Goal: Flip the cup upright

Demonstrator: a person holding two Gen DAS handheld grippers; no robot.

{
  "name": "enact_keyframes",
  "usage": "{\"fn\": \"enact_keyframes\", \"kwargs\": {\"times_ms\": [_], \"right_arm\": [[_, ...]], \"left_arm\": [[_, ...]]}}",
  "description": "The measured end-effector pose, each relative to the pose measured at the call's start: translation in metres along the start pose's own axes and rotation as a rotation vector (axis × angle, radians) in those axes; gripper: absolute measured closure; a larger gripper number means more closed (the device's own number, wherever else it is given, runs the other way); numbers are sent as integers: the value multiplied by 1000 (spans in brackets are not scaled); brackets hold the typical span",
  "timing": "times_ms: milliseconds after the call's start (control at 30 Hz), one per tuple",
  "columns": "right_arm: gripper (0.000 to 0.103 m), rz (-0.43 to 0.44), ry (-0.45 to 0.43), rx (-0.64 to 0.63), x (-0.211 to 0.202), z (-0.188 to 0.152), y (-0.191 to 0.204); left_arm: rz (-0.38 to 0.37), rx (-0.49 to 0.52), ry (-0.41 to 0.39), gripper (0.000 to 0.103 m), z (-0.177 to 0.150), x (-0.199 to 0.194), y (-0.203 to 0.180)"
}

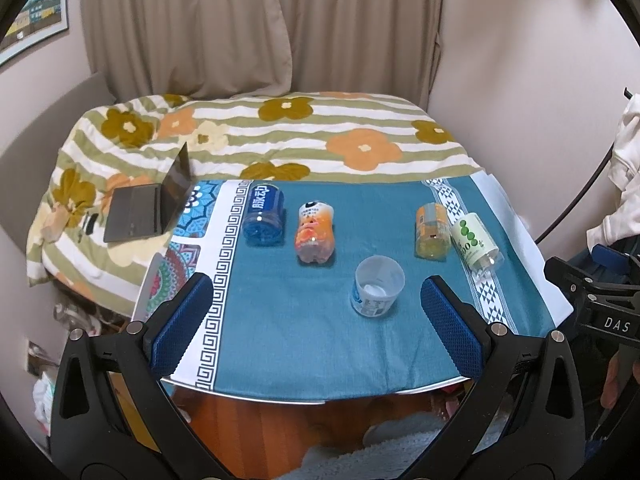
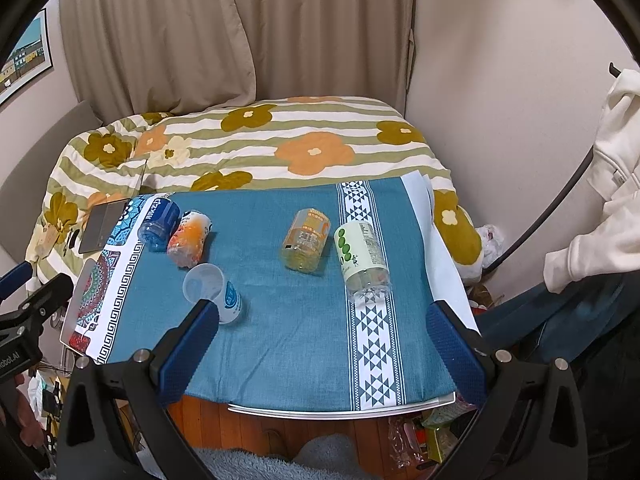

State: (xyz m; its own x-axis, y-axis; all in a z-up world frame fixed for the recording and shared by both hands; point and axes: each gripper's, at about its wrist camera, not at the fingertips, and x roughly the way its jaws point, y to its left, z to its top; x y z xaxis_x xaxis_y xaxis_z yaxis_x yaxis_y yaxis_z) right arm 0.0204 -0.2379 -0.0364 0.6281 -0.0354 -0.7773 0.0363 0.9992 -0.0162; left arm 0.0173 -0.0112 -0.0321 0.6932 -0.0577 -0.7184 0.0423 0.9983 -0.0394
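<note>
Left wrist view shows the cup [image 1: 378, 286] standing upright on the blue tablecloth [image 1: 304, 332], mouth up and leaning toward twelve o'clock, long axis near vertical, as the task wants. The four bottles lie beyond it. Left gripper [image 1: 316, 320] and right gripper [image 2: 326, 340] both gape, holding nothing.

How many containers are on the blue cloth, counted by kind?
Plastic bottles lying on their side: 4, namely the blue bottle, the orange-and-white bottle, the yellow-orange bottle and the green-and-white bottle.
Clear plastic cup: 1.
Total: 5.
</note>
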Motion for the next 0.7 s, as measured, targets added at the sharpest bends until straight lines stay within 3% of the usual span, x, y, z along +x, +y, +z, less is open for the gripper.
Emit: {"fn": "enact_keyframes", "kwargs": {"times_ms": [700], "right_arm": [[0,-5,-8,-1,2,0,-3]], "left_arm": [[14,7,-28,0,1,-3,2]]}}
